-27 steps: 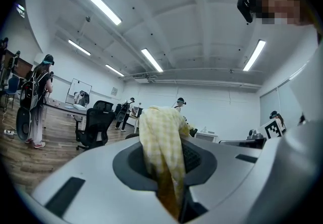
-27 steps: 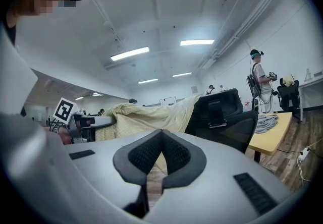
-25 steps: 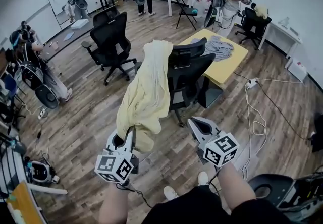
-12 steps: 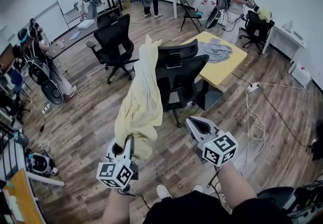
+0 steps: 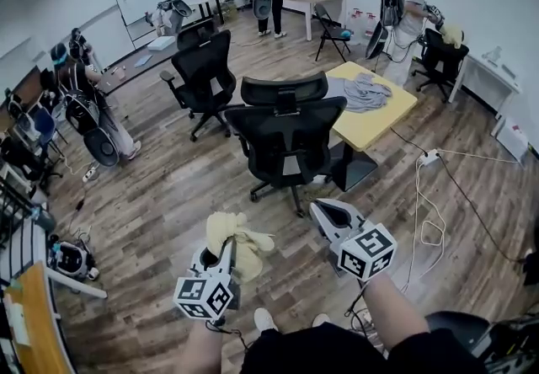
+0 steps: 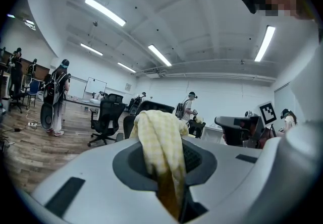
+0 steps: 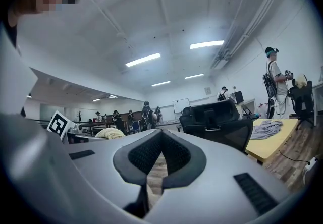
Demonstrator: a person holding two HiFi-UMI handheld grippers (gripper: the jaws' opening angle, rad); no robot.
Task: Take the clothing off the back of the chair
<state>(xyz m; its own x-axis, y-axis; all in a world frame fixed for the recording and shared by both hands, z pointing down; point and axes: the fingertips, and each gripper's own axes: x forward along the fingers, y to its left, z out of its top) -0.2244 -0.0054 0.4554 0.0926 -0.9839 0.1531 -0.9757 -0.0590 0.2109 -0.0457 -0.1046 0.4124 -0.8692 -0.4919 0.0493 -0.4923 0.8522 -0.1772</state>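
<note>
A pale yellow garment (image 5: 237,239) hangs bunched from my left gripper (image 5: 222,248), low at the left of the head view and clear of the chair. The black office chair (image 5: 286,130) stands ahead with its back and headrest bare. In the left gripper view the yellow cloth (image 6: 160,140) runs down between the jaws, and my left gripper (image 6: 169,180) is shut on it. My right gripper (image 5: 330,214) hovers near the chair's base, its jaws together with nothing between them. The right gripper view shows my right gripper (image 7: 159,160) with the chair (image 7: 217,119) beyond it.
A yellow table (image 5: 383,115) with grey clothing (image 5: 366,93) on it stands right behind the chair. A second black chair (image 5: 202,69) is at the back left. White cables (image 5: 429,195) trail over the floor at the right. People (image 5: 84,107) stand around the room's edges.
The yellow garment has come off the chair back and dropped into a bunch at my left gripper. Both grippers have drawn away from the chair.
</note>
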